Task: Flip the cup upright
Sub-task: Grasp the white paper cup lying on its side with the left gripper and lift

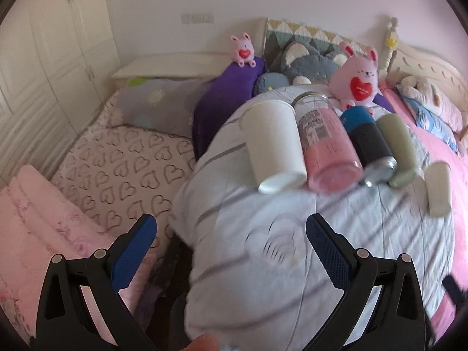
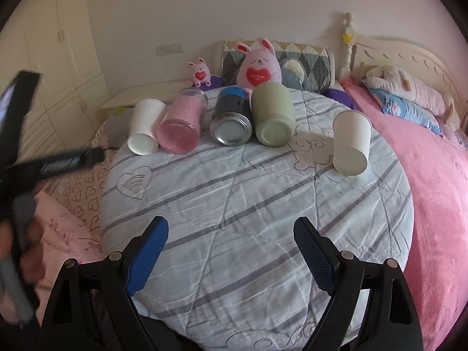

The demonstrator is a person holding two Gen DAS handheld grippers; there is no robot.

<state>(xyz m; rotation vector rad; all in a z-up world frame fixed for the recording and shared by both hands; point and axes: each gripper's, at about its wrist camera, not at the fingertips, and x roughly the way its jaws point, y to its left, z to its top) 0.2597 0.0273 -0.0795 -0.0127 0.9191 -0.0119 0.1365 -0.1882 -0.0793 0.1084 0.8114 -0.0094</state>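
Several cups lie on their sides on a striped quilt (image 2: 234,204). A white paper cup (image 2: 144,127) (image 1: 273,143), a pink glass jar (image 2: 182,121) (image 1: 324,140), a black-and-blue metal can (image 2: 232,117) (image 1: 367,143) and a green cup (image 2: 273,115) (image 1: 399,149) lie in a row. A second white paper cup (image 2: 351,143) (image 1: 438,188) lies apart at the right. My left gripper (image 1: 231,234) is open and empty, short of the row. My right gripper (image 2: 231,234) is open and empty over the quilt's near part.
Pink rabbit plush toys (image 2: 259,67), cushions and a headboard (image 2: 409,58) stand behind the cups. A pink blanket (image 2: 433,175) lies at the right. A heart-print sheet (image 1: 125,161) and folded pink bedding (image 1: 38,219) lie at the left. The left gripper's body (image 2: 58,161) shows blurred at the right view's left edge.
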